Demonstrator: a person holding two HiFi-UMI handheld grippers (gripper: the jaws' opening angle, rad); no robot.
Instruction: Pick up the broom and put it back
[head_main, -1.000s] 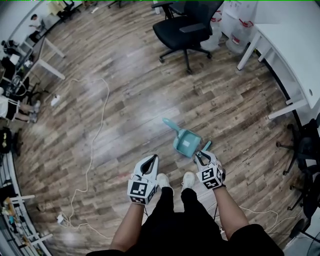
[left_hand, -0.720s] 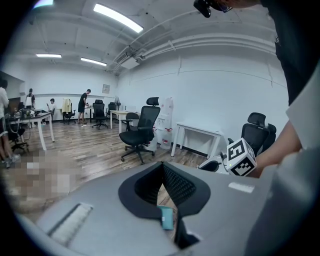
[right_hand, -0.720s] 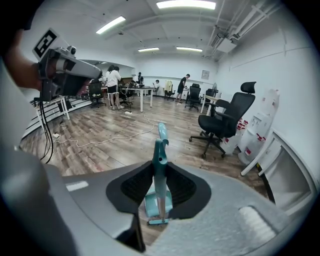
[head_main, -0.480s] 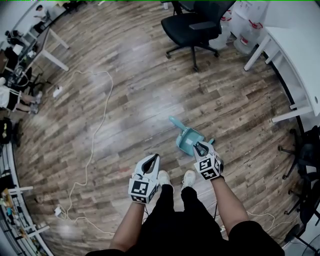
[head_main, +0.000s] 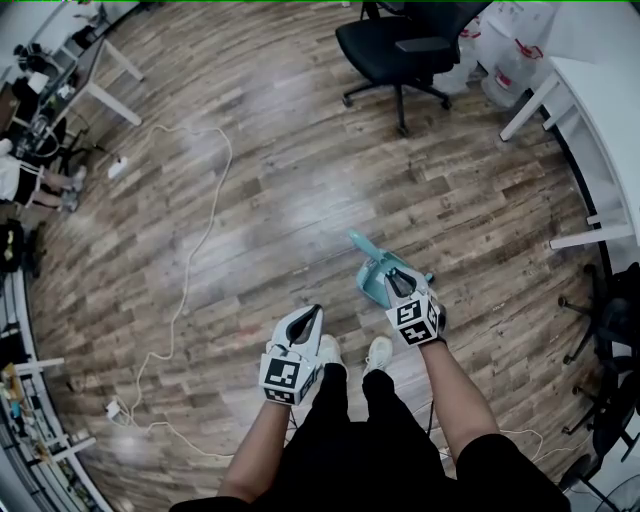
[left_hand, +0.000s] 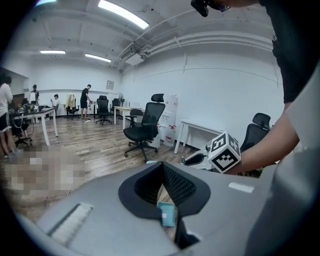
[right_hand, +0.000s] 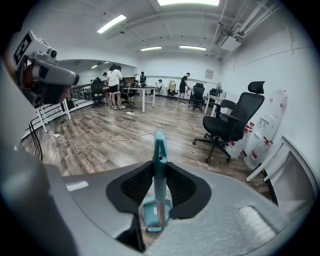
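Starting left: left gripper hangs at about 11 o'clock of the shoes. Its tips are pinched together and it carries nothing.

Right gripper, at 1 o'clock of the shoes, is clamped on the teal broom. The handle stands upright between the pads, hang-hole end above them. A teal dustpan sits just past the jaws, its own handle pointing to 11 o'clock. Can't tell whether the teal piece under the grip is the brush head or that pan, or whether it's clear of the floor.

My read is the pick is done and the carry-back is in hand. The storage spot isn't evident.

- Keep the clamp firm and the handle vertical so the lower end doesn't swing.
- Lift enough to clear the boards.
- Loose cable is at 10 o'clock off the jaws, so step round it.
- Office chair is at 12 and the white desk at 2; give both room.
- The left gripper is free to steady the lower shaft at set-down.
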